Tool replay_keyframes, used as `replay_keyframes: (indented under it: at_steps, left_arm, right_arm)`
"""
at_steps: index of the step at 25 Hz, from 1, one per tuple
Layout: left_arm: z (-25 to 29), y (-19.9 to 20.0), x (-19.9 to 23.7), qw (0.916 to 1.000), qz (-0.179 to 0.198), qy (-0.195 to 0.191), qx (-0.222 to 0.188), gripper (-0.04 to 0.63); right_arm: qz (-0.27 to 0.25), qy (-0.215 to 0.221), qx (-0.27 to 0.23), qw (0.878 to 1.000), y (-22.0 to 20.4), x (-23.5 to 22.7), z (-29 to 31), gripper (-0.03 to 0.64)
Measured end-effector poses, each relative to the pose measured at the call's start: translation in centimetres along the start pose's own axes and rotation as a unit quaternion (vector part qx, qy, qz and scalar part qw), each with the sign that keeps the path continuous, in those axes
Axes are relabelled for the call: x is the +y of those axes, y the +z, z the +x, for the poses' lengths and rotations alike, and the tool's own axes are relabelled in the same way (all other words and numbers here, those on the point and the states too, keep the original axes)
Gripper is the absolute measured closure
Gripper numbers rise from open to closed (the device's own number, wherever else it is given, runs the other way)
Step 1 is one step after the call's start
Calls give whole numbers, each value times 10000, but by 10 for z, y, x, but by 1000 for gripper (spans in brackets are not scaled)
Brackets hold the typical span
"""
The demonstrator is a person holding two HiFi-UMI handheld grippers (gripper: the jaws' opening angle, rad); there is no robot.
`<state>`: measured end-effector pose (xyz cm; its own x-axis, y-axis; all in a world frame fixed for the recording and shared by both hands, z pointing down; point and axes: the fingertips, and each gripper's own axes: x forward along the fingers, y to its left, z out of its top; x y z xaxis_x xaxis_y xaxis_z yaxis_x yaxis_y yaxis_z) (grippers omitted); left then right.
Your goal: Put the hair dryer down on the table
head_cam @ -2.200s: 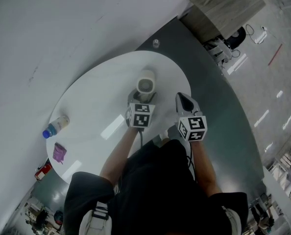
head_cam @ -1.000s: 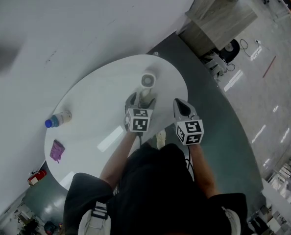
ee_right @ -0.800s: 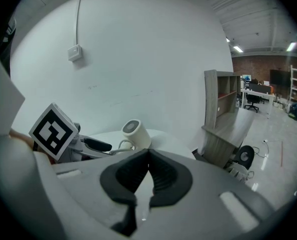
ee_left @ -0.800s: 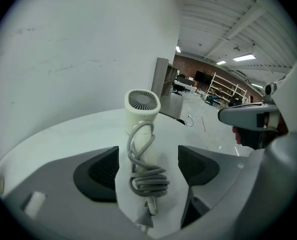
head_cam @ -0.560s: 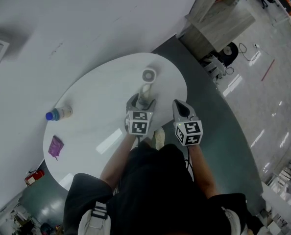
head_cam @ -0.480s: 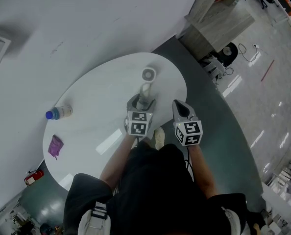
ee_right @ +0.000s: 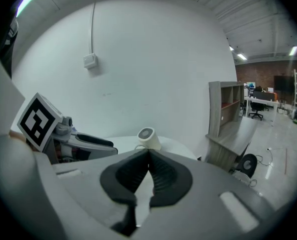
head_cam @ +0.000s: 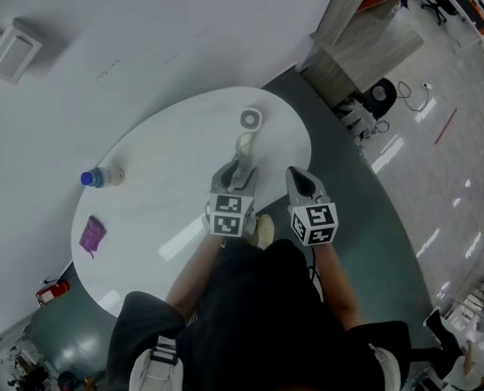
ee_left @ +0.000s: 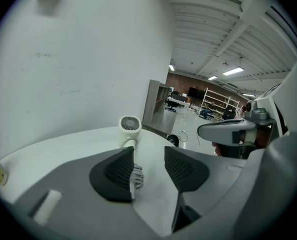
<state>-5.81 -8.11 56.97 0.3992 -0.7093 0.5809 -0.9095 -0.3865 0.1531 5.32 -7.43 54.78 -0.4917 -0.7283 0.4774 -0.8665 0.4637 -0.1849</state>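
Head view: we are finding the hair dryer (head_cam: 250, 120) lying on the white oval table (head_cam: 160, 169), toward its far edge. Its round grille is facing up and its pale handle is running back toward the person. The left gripper (head_cam: 235, 169) is hanging just short of the handle end, and we are seeing no contact with it. The right gripper (head_cam: 296, 177) is sitting beside the left one, near the table's right rim and apart from the dryer.

In the left gripper view we are reading the left gripper's (ee_left: 148, 159) jaws as partly apart; they have just been closing. A coiled white cord (ee_left: 135, 176) is showing in the gap, close against the left pad. It is lying on the tabletop beyond the pads and neither pad is pressing on it, so this gripper is gripping nothing. The dryer (ee_left: 130, 125) is resting farther out on the table (ee_left: 63, 149), in line with the gap.

In the right gripper view we are reading the right gripper's (ee_right: 148, 156) ribbed pads as pressed together with nothing between them. The dryer (ee_right: 147, 136) is showing just above their tips, well beyond them.

Elsewhere on the table, a blue-capped bottle (head_cam: 103, 177) is lying near the left side, with a small purple item (head_cam: 92, 235) nearer the person. Both are well apart from the dryer.
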Motion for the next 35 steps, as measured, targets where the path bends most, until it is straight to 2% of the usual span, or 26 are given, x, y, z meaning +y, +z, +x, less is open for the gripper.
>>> replay_keyframes:
  at_steps: [16, 21, 35]
  left_arm:
    - [-87, 44, -32, 9934, 132, 265, -1109, 522]
    - [-116, 52, -48, 9887, 193, 307, -1458, 534]
    - [-160, 37, -72, 9843, 158, 676, -1622, 580]
  right_arm:
    - [-518, 429, -827, 9943, 53, 41, -56, 614]
    - [-633, 575, -1036, 9909, 61, 49, -79, 614]
    - [-794, 878, -1141, 9864, 44, 56, -124, 614]
